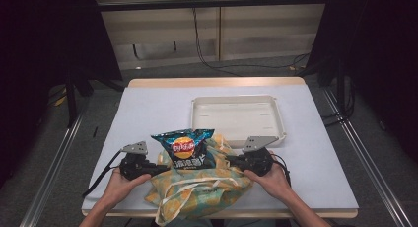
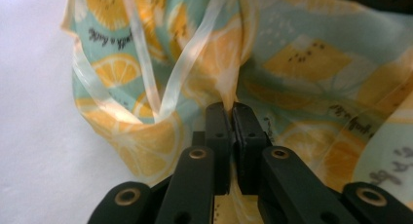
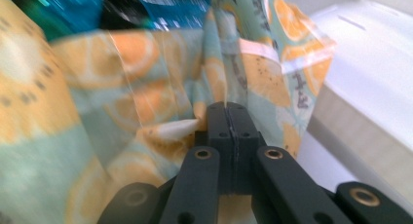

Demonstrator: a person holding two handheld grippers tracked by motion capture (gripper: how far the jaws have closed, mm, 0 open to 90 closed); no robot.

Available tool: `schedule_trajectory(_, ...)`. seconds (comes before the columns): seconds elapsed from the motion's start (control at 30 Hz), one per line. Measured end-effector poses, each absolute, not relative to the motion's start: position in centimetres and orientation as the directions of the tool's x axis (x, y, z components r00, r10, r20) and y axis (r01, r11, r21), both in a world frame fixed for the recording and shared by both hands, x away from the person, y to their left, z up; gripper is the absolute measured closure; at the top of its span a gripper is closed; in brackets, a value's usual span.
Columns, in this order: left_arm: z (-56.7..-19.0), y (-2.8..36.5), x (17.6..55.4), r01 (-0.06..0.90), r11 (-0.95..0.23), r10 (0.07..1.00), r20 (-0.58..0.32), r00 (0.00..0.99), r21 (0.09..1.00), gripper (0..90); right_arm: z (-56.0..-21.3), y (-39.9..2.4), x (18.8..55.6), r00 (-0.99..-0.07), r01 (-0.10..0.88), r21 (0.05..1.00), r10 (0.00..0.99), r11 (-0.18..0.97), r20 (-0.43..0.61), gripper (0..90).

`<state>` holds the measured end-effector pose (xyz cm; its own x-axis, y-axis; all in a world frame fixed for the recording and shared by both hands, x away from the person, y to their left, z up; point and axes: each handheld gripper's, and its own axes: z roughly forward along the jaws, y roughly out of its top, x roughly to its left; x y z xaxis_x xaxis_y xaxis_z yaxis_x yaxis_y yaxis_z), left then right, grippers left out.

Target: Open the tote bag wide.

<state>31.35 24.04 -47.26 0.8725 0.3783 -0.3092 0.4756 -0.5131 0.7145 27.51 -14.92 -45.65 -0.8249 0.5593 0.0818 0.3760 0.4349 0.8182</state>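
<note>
A fabric tote bag (image 1: 207, 187) printed with orange slices on pale green lies crumpled at the table's front middle. A dark blue chip bag (image 1: 184, 148) stands half inside its mouth. My left gripper (image 1: 156, 169) is shut on the tote's left edge; in the left gripper view the cloth (image 2: 292, 73) is pinched between the jaws at the gripper (image 2: 232, 107). My right gripper (image 1: 231, 161) is shut on the tote's right edge; the right gripper view shows that gripper (image 3: 228, 107) clamping the fabric (image 3: 146, 102), with the chip bag (image 3: 165, 7) beyond.
A shallow white tray (image 1: 277, 119) sits behind and to the right of the tote, close to the right gripper. A pale blue-white mat (image 1: 148, 108) covers the table. The tote's cream handles (image 1: 170, 200) hang toward the front edge.
</note>
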Motion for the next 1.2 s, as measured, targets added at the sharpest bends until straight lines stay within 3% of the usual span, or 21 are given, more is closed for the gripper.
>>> schedule_trajectory(0.27,-47.5,24.1,31.3,0.472,-0.509,0.375,-0.309,0.874,0.72,82.2,-46.3,-15.4,27.7,-0.811,0.398,0.797,0.58,0.454,0.074,90.0)
schedule_trajectory(0.5,-45.2,25.7,30.6,0.453,-0.379,0.381,-0.31,0.871,0.807,64.3,-43.9,-15.7,27.0,-0.807,0.348,0.852,0.587,0.39,0.061,66.9)
schedule_trajectory(0.67,-43.4,27.0,29.4,0.437,-0.299,0.403,-0.303,0.863,0.848,53.9,-41.3,-15.7,25.5,-0.821,0.304,0.89,0.567,0.34,0.064,59.3)
schedule_trajectory(1.0,-40.1,25.3,25.3,0.328,-0.278,0.324,-0.233,0.917,0.903,50.7,-38.6,-14.4,22.7,-0.886,0.281,0.915,0.445,0.29,0.131,50.2)
schedule_trajectory(1.2,-38.8,23.5,23.0,0.286,-0.267,0.236,-0.225,0.945,0.92,66.5,-39.6,-12.9,23.0,-0.903,0.312,0.894,0.394,0.321,0.173,46.5)
